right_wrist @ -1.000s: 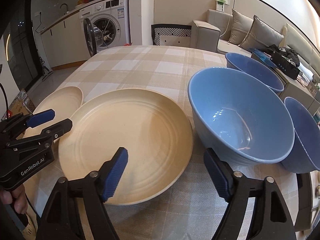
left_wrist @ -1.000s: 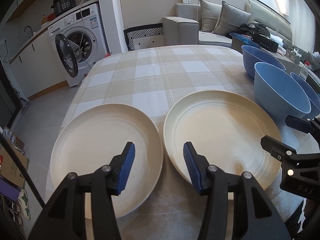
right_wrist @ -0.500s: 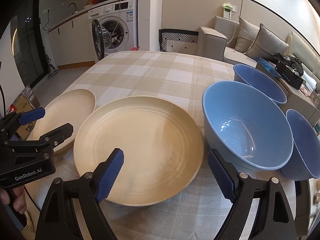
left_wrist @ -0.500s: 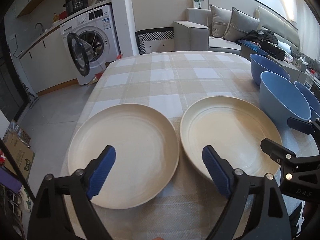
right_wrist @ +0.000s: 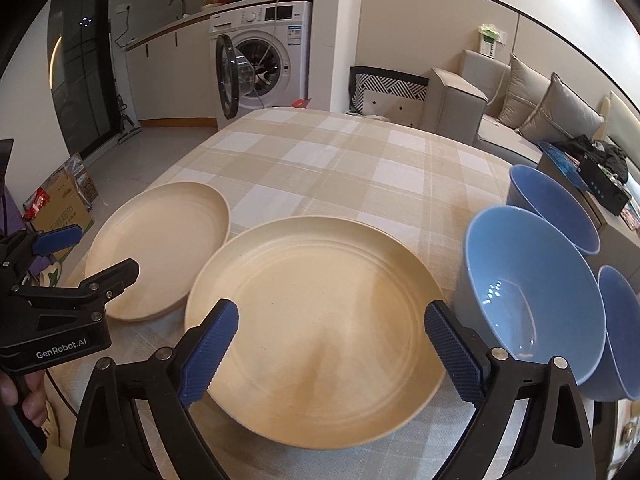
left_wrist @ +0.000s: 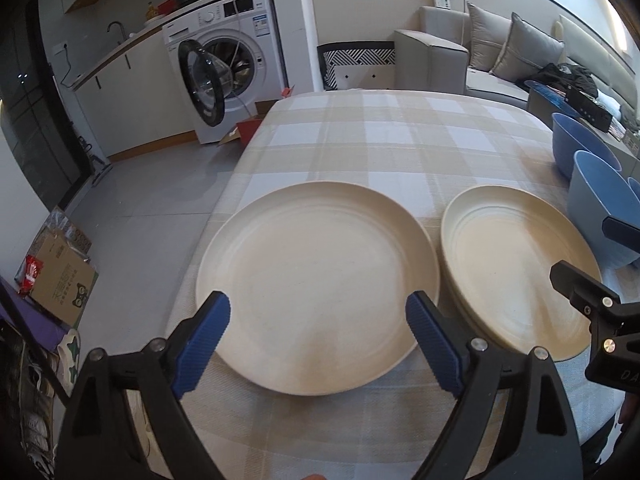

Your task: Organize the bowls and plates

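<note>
Two cream plates lie side by side on the checked tablecloth. My left gripper (left_wrist: pixel 318 312) hovers open over the near edge of the left plate (left_wrist: pixel 316 280), touching nothing. My right gripper (right_wrist: pixel 331 316) hangs over the near part of the right plate (right_wrist: pixel 320 320); its jaws are opening and the pads press on nothing. Three blue bowls stand to the right of the plates: a middle bowl (right_wrist: pixel 532 296), a far bowl (right_wrist: pixel 556 204) and a near bowl (right_wrist: pixel 620 320) at the table's right edge. Each gripper shows at the edge of the other's view.
The checked table (right_wrist: pixel 320 152) stretches bare beyond the dishes. Past it stand a washing machine (left_wrist: pixel 224 80) with its door open and a grey sofa (right_wrist: pixel 520 112). A cardboard box (left_wrist: pixel 60 276) lies on the floor to the left. A hand (right_wrist: pixel 28 396) holds the left gripper.
Both grippers' jaws have spread wider. Both have drawn back and shifted left, so the left plate now sits centred in the left wrist view. The dishes have not moved.
</note>
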Demonstrator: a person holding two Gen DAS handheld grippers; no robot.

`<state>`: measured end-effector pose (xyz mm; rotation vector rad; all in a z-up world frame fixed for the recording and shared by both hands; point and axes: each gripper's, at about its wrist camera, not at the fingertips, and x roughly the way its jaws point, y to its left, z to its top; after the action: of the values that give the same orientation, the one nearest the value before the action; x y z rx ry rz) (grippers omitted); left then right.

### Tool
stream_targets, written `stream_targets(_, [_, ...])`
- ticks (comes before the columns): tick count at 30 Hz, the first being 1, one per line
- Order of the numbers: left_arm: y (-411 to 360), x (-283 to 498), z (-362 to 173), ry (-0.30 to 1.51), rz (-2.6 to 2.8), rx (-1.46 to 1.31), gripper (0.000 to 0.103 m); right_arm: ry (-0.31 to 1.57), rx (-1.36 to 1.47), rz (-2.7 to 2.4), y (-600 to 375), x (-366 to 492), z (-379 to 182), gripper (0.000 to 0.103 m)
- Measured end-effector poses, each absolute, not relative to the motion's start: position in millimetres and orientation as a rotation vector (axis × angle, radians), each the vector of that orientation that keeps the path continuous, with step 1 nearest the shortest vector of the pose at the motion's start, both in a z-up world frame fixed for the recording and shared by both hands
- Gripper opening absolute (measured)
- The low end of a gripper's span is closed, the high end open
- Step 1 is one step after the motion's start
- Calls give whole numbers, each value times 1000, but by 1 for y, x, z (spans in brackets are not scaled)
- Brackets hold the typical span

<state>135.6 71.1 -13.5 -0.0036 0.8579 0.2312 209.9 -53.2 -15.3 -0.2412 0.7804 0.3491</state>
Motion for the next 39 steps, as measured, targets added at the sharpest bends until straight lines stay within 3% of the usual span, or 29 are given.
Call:
stream_targets(5, [82, 132, -13, 856, 248, -20, 91, 774, -248, 383, -41, 213, -13, 100])
stream_targets(13, [93, 130, -9, 841, 274, -30, 103, 772, -263, 421, -26, 220, -10, 102])
stream_targets(39, [122, 133, -12, 839, 321, -75, 103, 792, -323, 528, 16, 241, -9, 102])
